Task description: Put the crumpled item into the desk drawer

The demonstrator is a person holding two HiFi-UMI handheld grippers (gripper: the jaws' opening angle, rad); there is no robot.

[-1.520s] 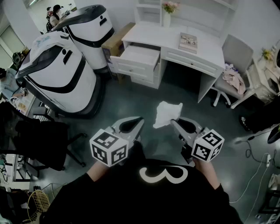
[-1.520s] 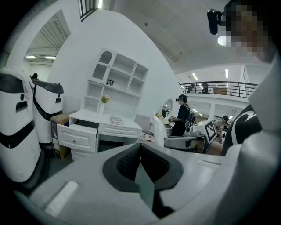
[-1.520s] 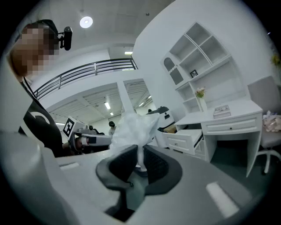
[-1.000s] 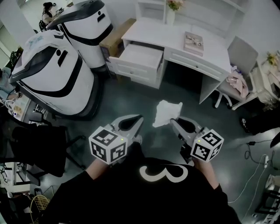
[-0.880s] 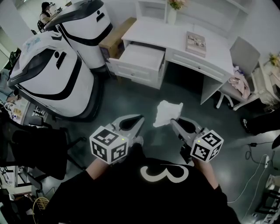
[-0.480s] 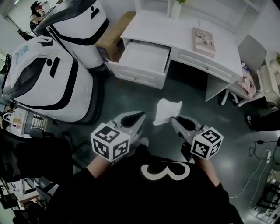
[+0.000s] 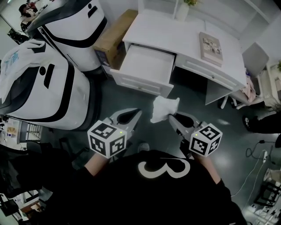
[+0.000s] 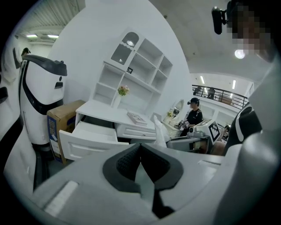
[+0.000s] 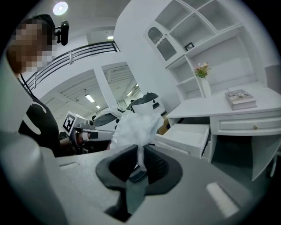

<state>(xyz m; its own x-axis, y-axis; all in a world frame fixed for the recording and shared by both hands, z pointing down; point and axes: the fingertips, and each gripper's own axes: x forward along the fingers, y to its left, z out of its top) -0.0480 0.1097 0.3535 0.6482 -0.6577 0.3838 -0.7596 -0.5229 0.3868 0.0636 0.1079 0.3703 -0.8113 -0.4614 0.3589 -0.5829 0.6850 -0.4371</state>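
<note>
A crumpled white item (image 7: 163, 108) (image 9: 136, 127) sticks up from my right gripper (image 7: 171, 117) (image 9: 139, 163), whose jaws are shut on its lower end. It hangs in the air just short of the white desk (image 7: 184, 41). The desk's top-left drawer (image 7: 147, 66) (image 9: 189, 134) (image 8: 90, 134) stands pulled out, its inside looking bare. My left gripper (image 7: 134, 115) (image 8: 139, 165) is shut with nothing in it, level with the right one and to its left. In the left gripper view the crumpled item (image 8: 160, 132) shows at the right.
Two large white-and-black machines (image 7: 48, 83) stand at the left, with a cardboard box (image 7: 115, 37) between them and the desk. A book (image 7: 210, 42) and a vase (image 7: 183, 9) sit on the desk. A chair (image 7: 257, 66) stands at the right. Cables (image 7: 259, 154) lie on the dark floor.
Both grippers and the crumpled item have come closer to the desk; the open drawer now lies just ahead of them. The jaws have not changed.
</note>
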